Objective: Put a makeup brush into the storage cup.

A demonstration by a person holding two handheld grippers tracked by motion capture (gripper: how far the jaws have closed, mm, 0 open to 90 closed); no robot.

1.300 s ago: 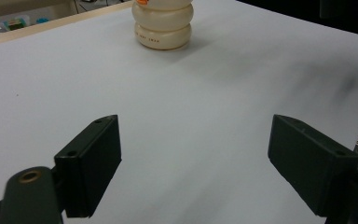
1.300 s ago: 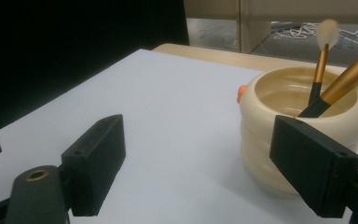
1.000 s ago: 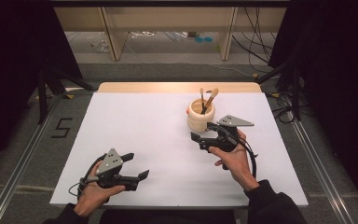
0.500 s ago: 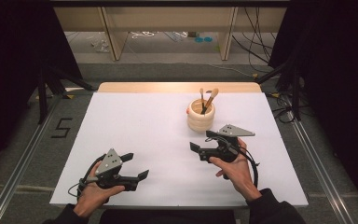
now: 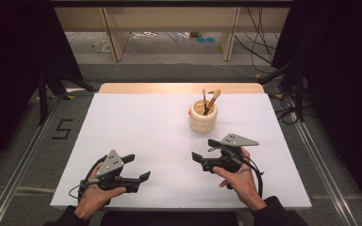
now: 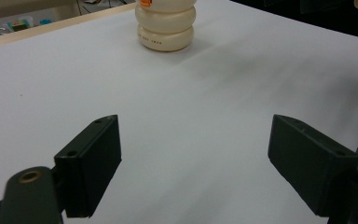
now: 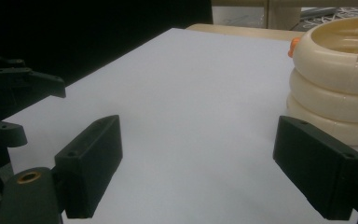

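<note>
A cream ribbed holder (image 5: 203, 117) stands right of the table's middle on the white tabletop (image 5: 151, 127), with two wooden-handled brushes (image 5: 210, 101) upright in it. My right gripper (image 5: 204, 149) is open and empty, hand-held in front of the holder and apart from it, its jaws pointing left. Near the front left edge my left gripper (image 5: 137, 167) is open and empty too, pointing right. The holder (image 6: 167, 25) stands far ahead in the left gripper view, beyond the spread jaws of the left gripper (image 6: 196, 163). In the right gripper view the holder (image 7: 335, 93) is close on the right of the right gripper (image 7: 198, 163).
Bare white sheet lies between the two grippers. A wooden strip (image 5: 179, 88) runs along the table's far edge. Metal rails (image 5: 23, 160) flank the table, and cables (image 5: 259, 28) lie on the floor behind. The left gripper (image 7: 14, 107) shows at the left of the right gripper view.
My right gripper has drawn back from beside the holder toward the table's front, staying open. The left gripper has not moved.
</note>
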